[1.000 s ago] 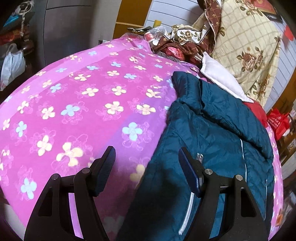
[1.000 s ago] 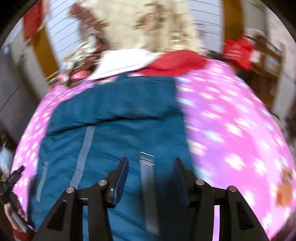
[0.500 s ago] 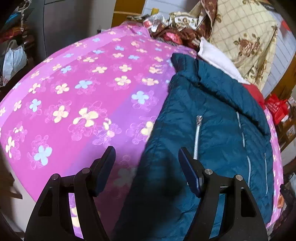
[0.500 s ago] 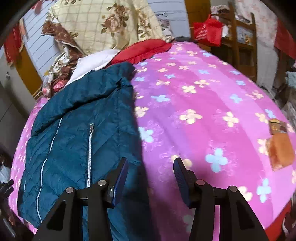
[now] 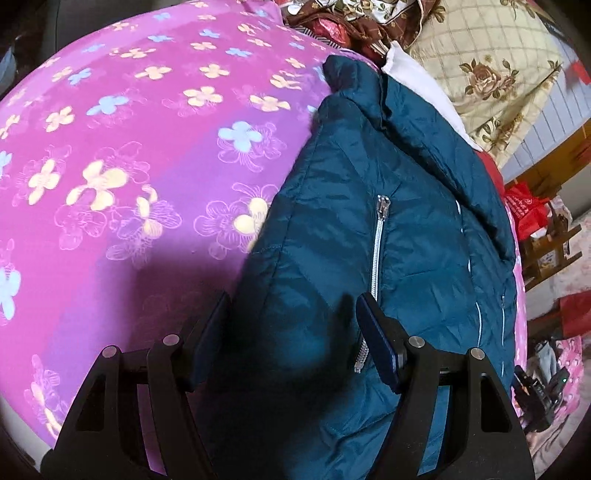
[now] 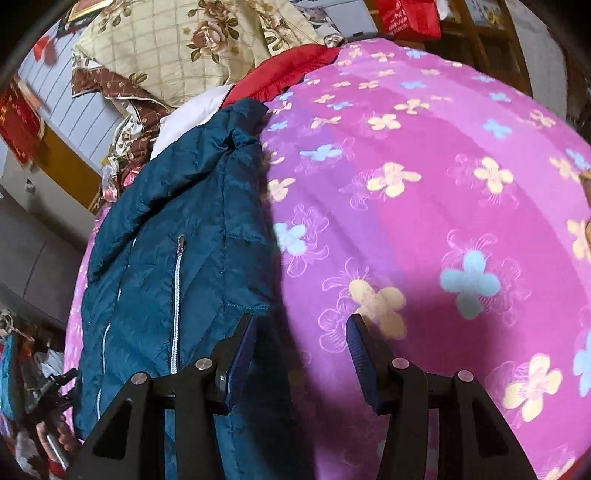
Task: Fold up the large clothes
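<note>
1 teal jacket (image 5: 406, 206) w/ 2 pocket zips on pink bedspread (image 5: 110, 166); left gripper (image 5: 291, 332) & right gripper (image 6: 299, 350) both wide, empty.

No text, label, brand or number is legible in either view. The red bag (image 5: 524, 212) beside the bed carries white printing, too small and distorted to read. In the right wrist view, the red bag (image 6: 406, 16) at the top edge shows pale marks that are equally unreadable. The red hanging (image 6: 16, 122) on the wall bears gold marks that cannot be resolved.
</note>
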